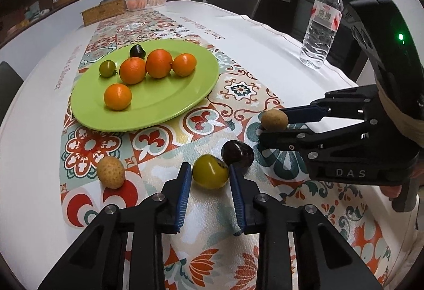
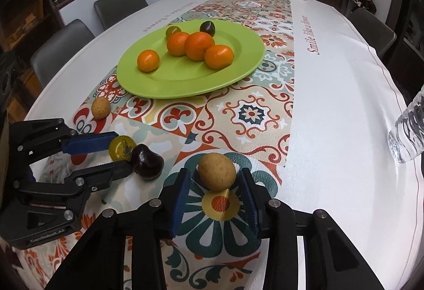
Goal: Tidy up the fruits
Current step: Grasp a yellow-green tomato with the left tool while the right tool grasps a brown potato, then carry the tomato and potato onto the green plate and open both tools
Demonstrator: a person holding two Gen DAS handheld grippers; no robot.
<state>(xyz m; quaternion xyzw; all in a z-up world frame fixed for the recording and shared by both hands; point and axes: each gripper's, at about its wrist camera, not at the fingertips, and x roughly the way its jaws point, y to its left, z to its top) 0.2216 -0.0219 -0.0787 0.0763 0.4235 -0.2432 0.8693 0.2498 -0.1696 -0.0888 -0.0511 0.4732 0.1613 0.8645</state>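
My left gripper [image 1: 210,168] is shut on a yellow-green tomato [image 1: 210,171] that rests on the patterned runner; the right wrist view shows its pads pinching that tomato [image 2: 122,148]. A dark cherry-like fruit [image 1: 236,155] lies touching the tomato's right side. My right gripper [image 2: 216,173] stands open around a tan round fruit [image 2: 216,171], with slim gaps on both sides. A second tan fruit [image 1: 110,171] lies left of my left gripper. Farther back, the green plate [image 1: 164,102] holds several oranges, a green tomato [image 1: 107,68] and a dark fruit [image 1: 137,51].
A clear water bottle [image 1: 322,22] stands at the right on the white cloth. A wicker box [image 1: 103,12] and a white basket [image 1: 147,0] sit at the table's far end. Grey chairs ring the table.
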